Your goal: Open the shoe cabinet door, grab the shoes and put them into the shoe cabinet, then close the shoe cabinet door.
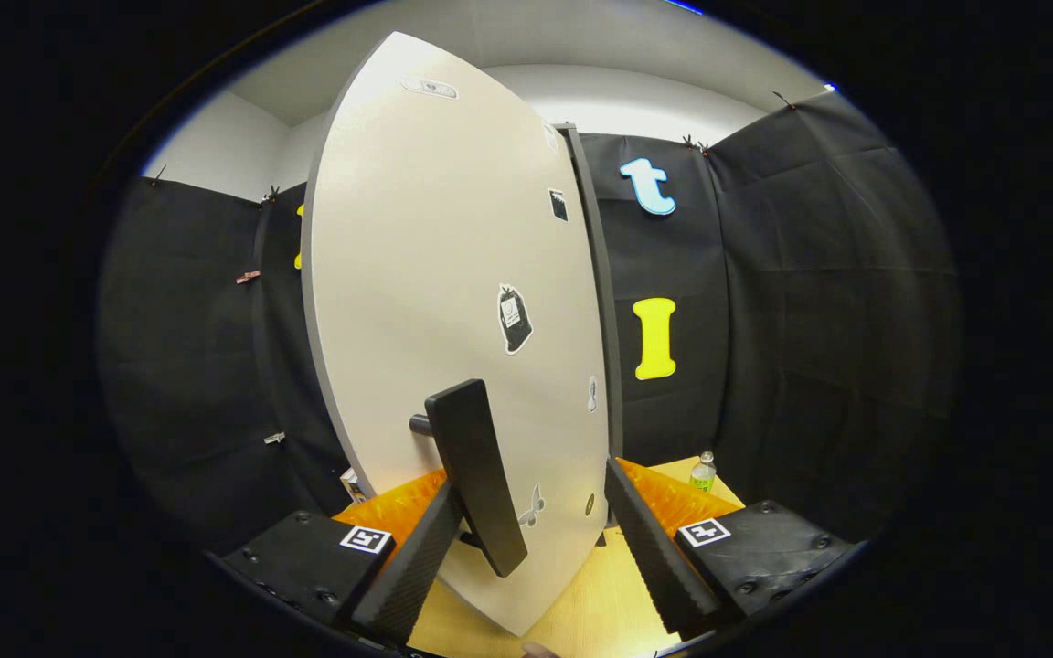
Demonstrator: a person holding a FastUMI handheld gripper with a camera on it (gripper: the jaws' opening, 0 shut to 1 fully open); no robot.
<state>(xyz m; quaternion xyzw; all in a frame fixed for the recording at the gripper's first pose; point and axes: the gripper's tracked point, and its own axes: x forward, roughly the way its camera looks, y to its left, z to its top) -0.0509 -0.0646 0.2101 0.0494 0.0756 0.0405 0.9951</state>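
The shoe cabinet door (435, 302) stands just ahead of the gripper (536, 521), its pale panel rising toward twelve o'clock and carrying several small stickers. Its dark bar handle (476, 475) sits between the fingers, close to the one at seven o'clock (whether they touch is unclear). The fingers stand wide apart, the other at five o'clock, clear of the handle. A wooden table (600, 603) lies below. A small bottle (702, 472) stands beyond at four o'clock.

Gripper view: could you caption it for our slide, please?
Open gripper straddles the dark handle of the white cabinet door.
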